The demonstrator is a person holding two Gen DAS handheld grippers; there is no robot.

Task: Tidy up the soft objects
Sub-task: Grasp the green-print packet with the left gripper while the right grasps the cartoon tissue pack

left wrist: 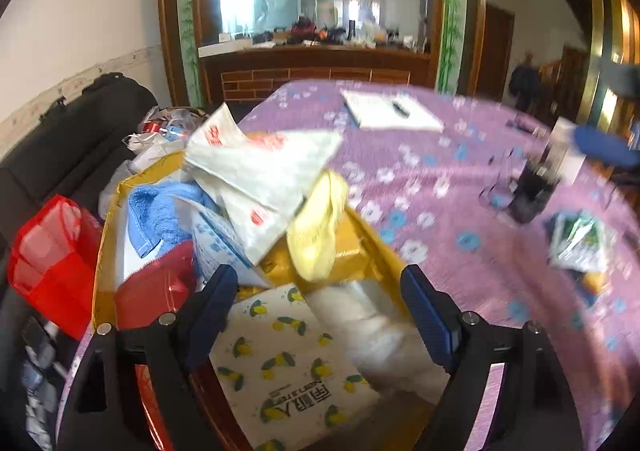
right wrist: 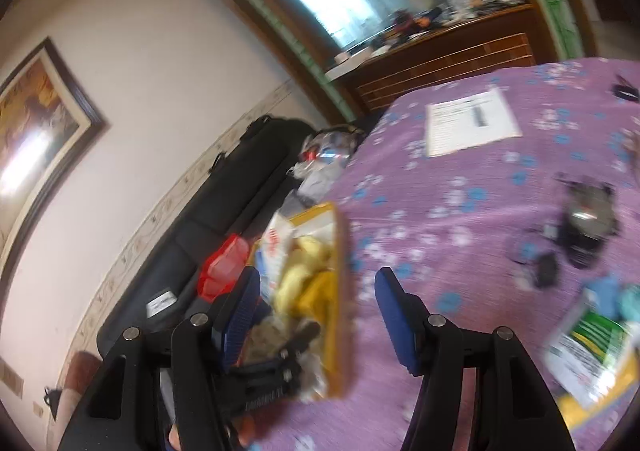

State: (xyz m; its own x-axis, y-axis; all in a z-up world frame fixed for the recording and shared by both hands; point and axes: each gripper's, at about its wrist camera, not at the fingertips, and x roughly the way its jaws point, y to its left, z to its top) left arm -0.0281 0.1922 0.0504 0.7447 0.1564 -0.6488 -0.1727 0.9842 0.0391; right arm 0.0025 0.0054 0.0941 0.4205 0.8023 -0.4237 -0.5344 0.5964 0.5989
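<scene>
My spread, empty right gripper (right wrist: 316, 311) is nearer the green packet (right wrist: 592, 347), lying probably lower right of it; left gripper (left wrist: 320, 311) gapes over the yellow box (left wrist: 106, 235).

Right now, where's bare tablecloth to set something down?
Free: purple floral tablecloth between the yellow box and the dark gadget, below the white paper sheet. Crowded: the box, piled with the yellow cloth and white plastic bags; and around the green-white packet.
</scene>
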